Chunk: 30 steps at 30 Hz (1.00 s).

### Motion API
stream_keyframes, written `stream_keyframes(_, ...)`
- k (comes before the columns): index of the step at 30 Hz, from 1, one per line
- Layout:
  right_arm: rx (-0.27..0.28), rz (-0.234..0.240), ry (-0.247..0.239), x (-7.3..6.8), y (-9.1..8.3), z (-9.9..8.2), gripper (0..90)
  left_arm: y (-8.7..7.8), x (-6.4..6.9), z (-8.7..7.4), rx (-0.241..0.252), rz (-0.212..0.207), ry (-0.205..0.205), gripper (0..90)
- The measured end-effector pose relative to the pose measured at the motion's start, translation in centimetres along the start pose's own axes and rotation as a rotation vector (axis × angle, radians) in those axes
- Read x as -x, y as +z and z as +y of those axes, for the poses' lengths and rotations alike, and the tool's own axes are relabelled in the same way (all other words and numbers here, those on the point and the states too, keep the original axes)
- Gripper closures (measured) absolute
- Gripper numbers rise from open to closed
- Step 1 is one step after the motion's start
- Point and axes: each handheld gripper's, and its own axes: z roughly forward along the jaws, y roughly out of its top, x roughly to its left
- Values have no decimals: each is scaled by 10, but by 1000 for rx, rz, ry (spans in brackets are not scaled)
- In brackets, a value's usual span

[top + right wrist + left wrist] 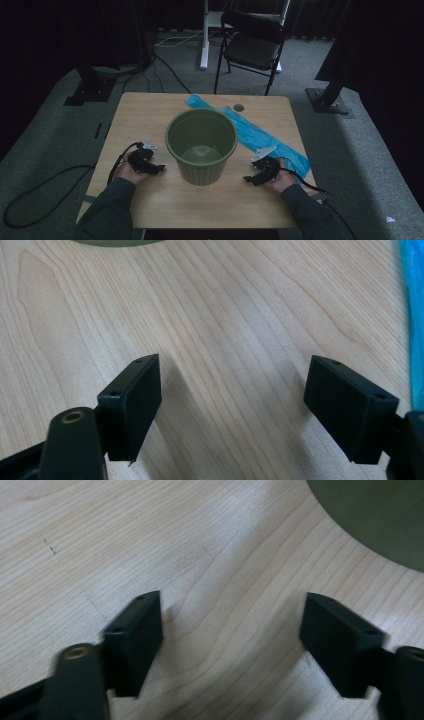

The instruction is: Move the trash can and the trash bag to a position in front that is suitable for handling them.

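Note:
A green plastic plant pot (201, 145) stands upright in the middle of the wooden table (150, 107); its inside looks empty. My left gripper (159, 168) rests on the table to the pot's left, jaws wide open with bare wood between them (231, 625); the pot's base (380, 515) shows at the upper right of the left gripper view. To the pot's right my right gripper (248, 179) lies on the table, open and holding nothing (232, 385). A sliver of the pot (117, 242) shows at the top of the right gripper view.
A long blue plastic bag (260, 137) lies flat diagonally behind and right of the pot; its edge (414, 315) appears in the right gripper view. A round cable hole (239, 107) sits near the table's far edge. A black folding chair (252, 45) stands beyond the table.

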Motion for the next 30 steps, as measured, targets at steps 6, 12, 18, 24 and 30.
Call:
stream_keyframes(6,-3,23,4,0,-4,1,436,-3,0,0,7,-5,1,404)
stream_keyframes(12,69,-36,-7,-7,-21,14,474,-17,2,1,106,-60,-23,418)
stream_keyframes(18,97,-58,4,-7,-32,28,505,-25,12,9,174,-74,-11,416)
stream_keyframes(24,137,-92,10,-2,-35,52,522,-27,17,23,228,-42,-31,417)
stream_keyframes(30,180,-130,20,0,-38,76,527,-27,20,29,239,-34,-32,423)
